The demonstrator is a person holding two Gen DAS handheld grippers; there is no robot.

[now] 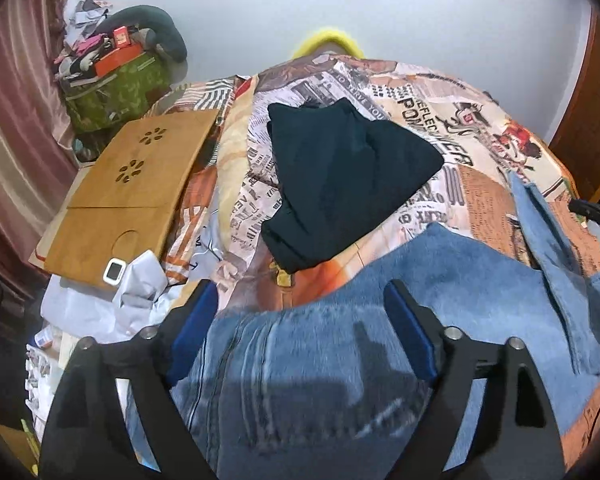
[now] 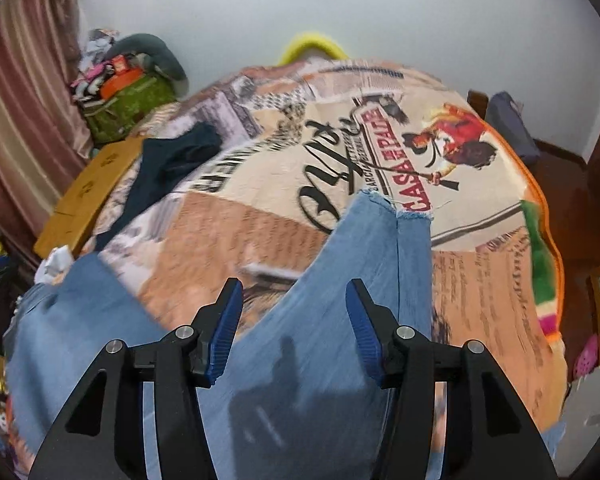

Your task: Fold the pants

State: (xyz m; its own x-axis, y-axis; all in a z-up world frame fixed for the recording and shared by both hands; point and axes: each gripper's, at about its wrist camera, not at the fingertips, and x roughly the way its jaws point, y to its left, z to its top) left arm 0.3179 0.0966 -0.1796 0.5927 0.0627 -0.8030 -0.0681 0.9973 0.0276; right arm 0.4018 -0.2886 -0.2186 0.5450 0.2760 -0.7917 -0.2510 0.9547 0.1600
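Light blue jeans [image 1: 452,288] lie spread on a bed covered by a printed blanket [image 1: 428,100]. In the left wrist view my left gripper [image 1: 300,300] is open, hovering over the jeans' upper part. In the right wrist view my right gripper [image 2: 294,300] is open above a jeans leg [image 2: 364,248] whose frayed hem [image 2: 396,204] points to the far side. Neither gripper holds anything. A folded dark garment [image 1: 340,184] lies beyond the jeans; it also shows in the right wrist view [image 2: 168,168].
A wooden lap tray [image 1: 132,184] with a small white device [image 1: 114,270] sits at the bed's left. A green bag [image 1: 116,88] piled with clutter stands by the pink curtain [image 1: 16,120]. The blanket's orange edge [image 2: 548,240] marks the bed's right side.
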